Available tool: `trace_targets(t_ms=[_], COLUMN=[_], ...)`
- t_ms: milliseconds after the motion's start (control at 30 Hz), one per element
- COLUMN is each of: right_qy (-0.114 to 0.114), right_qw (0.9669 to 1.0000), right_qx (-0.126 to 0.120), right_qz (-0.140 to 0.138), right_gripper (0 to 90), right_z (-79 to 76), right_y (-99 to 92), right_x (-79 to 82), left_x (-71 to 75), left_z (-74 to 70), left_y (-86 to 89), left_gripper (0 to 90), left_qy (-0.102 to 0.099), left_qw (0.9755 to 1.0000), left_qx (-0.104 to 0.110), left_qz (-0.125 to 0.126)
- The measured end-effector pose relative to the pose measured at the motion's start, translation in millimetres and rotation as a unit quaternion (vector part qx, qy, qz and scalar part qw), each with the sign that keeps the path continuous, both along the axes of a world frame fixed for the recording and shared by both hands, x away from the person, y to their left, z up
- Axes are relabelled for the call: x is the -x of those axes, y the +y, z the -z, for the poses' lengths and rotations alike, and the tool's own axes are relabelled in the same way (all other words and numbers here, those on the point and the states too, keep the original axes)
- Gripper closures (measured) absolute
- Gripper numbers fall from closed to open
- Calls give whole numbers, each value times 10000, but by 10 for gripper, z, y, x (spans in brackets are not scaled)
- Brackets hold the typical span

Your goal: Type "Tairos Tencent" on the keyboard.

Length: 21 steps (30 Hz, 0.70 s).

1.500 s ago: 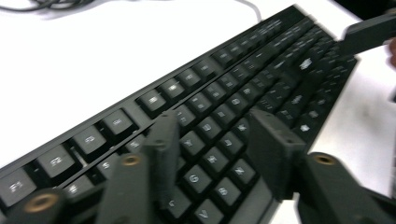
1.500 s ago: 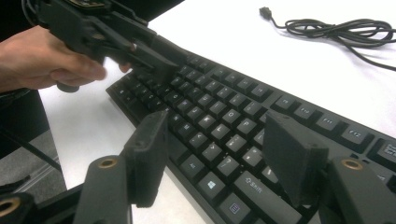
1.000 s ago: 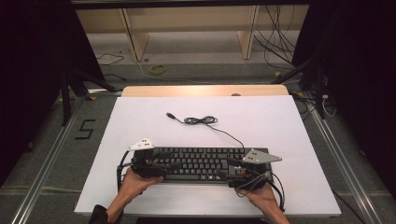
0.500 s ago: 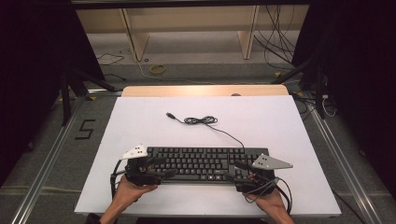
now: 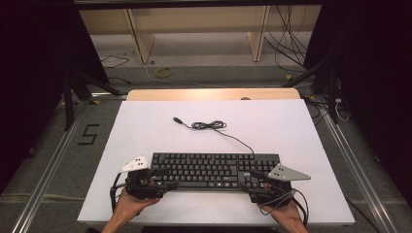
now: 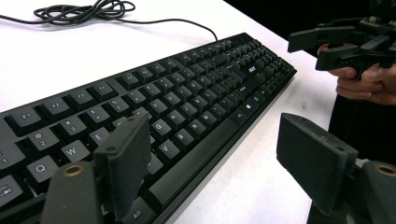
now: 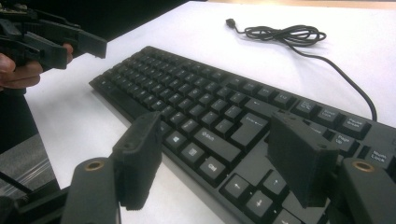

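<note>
A black keyboard lies flat near the front of the white table; its thin cable runs back to a loose coil and a USB plug. My left gripper is at the keyboard's front left corner and has just been opening. In the left gripper view one jaw hangs over the keys, the other over bare table, nothing pressed. My right gripper stands open at the front right corner; in the right gripper view its jaws straddle the front edge by the arrow keys.
A wooden strip borders the table's far side. Beyond it are shelf legs, floor cables and a yellow ring. A "5" mark is on the floor at left. Metal rails flank the table.
Both hands have drawn back toward the table's near edge, carrying the grippers from over the keyboard's ends to its front corners. The keyboard and cable have stayed put.
</note>
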State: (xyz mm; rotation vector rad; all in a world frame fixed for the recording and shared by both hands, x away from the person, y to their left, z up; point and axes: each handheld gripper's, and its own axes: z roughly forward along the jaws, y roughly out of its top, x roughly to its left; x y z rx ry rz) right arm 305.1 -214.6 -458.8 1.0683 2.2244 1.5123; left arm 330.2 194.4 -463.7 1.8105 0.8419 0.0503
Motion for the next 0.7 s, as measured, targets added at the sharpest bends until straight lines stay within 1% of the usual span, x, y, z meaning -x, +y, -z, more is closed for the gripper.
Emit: trace_targets(t_ms=[100, 167, 267, 633, 700], right_qy=[-2, 8, -8, -15, -29], right_qw=[10000, 10000, 10000, 10000, 10000], right_qx=[-11, 6, 1, 10, 2], right_qz=[23, 40, 58, 80, 94], right_gripper=[357, 355, 354, 351, 352], right_z=[7, 11, 12, 6, 2], right_y=[-16, -25, -39, -51, -60], right_x=[13, 19, 21, 19, 19], left_x=[-5, -11, -14, -16, -13], left_z=[-7, -9, -11, -11, -15], left_y=[11, 26, 32, 30, 28], left_gripper=[253, 253, 253, 252, 252], left_qy=[-2, -37, -14, -40, -42], left_qw=[10000, 10000, 9999, 10000, 10000], left_qx=[39, 41, 76, 24, 46], left_qz=[-45, -63, -82, -73, -75])
